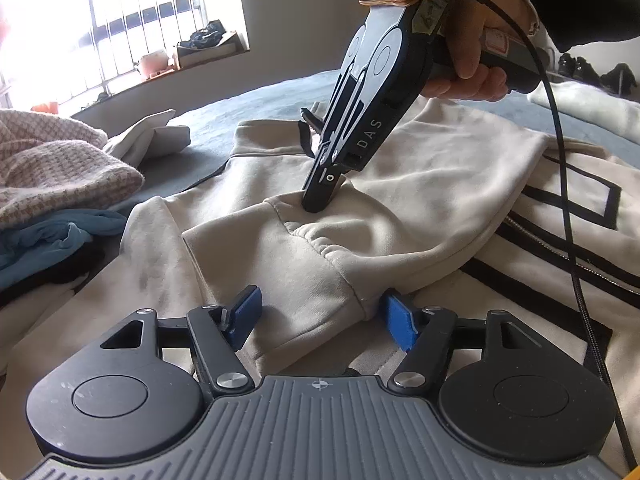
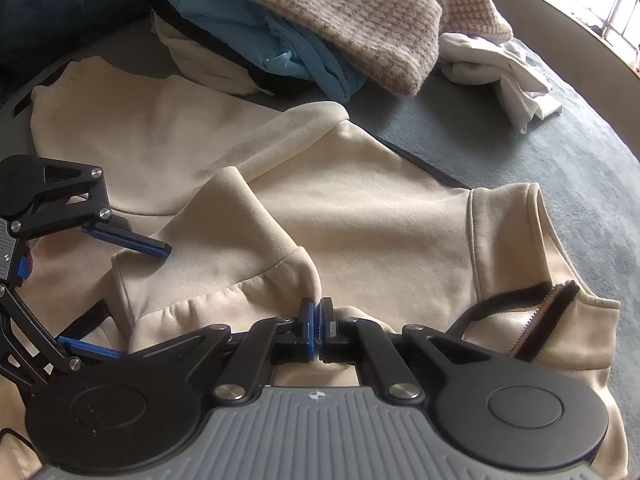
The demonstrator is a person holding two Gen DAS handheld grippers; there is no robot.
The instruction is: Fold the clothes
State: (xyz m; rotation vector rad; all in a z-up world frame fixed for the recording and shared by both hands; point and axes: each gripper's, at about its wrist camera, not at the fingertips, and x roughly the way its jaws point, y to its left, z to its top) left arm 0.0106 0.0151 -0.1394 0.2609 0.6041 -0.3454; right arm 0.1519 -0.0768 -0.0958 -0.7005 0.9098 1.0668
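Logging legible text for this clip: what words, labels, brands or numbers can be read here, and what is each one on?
"DAS": white letters on the black side of the right gripper, seen from the left wrist.
Red label on the right gripper's handle: too blurred to read.
Crosshair mark, no text, on the grey ribbed body of the left gripper.
No readable text on the cream zip-up sweatshirt or other clothes.

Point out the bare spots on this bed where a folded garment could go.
Bare grey bedcover lies beyond the cream jacket, between its collar and the crumpled white garment. The side with the houndstooth knit and blue garment is piled up; nothing bare shows there.
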